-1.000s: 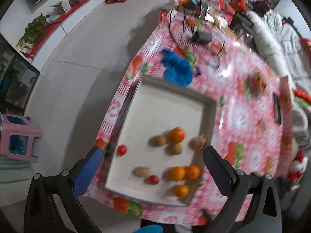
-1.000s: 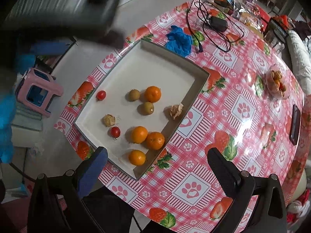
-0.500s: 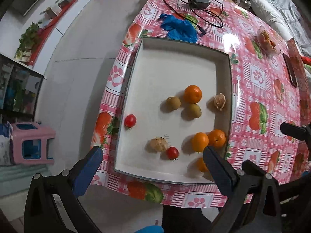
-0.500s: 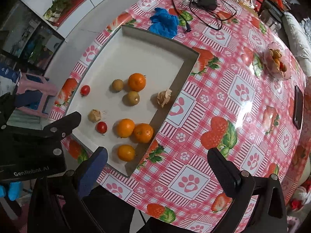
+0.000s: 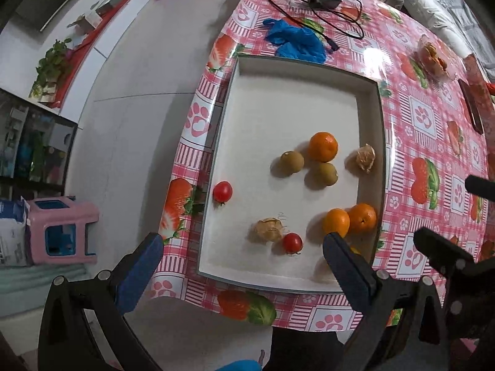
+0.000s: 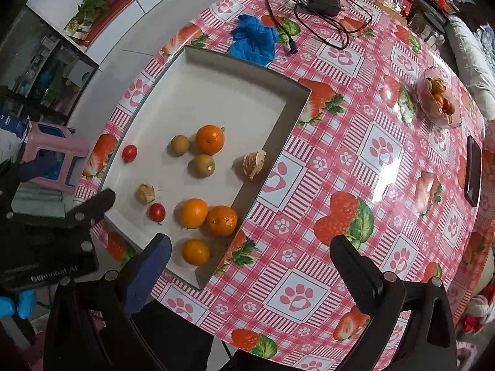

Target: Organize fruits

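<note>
Both grippers, left [image 5: 243,258] and right [image 6: 252,255], hover with jaws apart and empty. Fruit lies scattered across the white tray [image 6: 216,99], so I'd say they're sizing up a first pick.

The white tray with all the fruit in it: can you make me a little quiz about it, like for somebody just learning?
1. How many oranges lie in the white tray? Look at the right wrist view.
2. True or false: the left hand-held gripper is shut on a cherry tomato.
3. Which thing lies on the tablecloth just past the tray's far rim: A) a blue glove, B) a spoon, C) a book?

Key
1. Four: one farther in, three near the close corner.
2. False: both it and the right hand-held gripper are open and hold nothing.
3. A, the blue glove.
</note>
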Motion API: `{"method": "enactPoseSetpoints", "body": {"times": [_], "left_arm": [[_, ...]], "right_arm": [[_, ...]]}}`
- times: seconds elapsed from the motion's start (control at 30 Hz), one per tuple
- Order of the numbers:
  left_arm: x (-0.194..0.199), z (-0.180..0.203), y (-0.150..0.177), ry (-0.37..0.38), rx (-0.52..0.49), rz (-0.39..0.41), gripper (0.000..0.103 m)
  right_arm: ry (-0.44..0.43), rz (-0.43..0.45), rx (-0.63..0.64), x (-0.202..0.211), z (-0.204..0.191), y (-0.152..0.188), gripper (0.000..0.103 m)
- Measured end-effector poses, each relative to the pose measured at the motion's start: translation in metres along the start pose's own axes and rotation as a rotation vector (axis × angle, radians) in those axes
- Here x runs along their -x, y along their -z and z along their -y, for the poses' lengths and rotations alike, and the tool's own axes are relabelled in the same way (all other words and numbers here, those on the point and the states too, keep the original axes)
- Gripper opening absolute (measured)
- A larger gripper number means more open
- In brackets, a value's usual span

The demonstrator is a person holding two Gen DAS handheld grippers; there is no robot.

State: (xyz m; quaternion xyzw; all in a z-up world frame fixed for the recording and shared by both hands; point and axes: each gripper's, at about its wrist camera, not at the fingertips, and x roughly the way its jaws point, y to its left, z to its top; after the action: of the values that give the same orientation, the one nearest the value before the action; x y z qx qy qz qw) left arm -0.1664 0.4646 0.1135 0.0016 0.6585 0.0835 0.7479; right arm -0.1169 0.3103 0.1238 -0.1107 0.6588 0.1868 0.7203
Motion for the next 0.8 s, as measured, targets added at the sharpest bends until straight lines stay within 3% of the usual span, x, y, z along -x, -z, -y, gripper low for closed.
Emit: {"method": "enactPoseSetpoints", "body": {"times": [0.8], "left_arm": [[-0.004, 0.024, 0.006, 0.008, -0.108, -0.014, 0.103]], "right_arm": [[-0.003, 0.014, 0.024, 0.001, -0.012, -0.016, 0.103]]}}
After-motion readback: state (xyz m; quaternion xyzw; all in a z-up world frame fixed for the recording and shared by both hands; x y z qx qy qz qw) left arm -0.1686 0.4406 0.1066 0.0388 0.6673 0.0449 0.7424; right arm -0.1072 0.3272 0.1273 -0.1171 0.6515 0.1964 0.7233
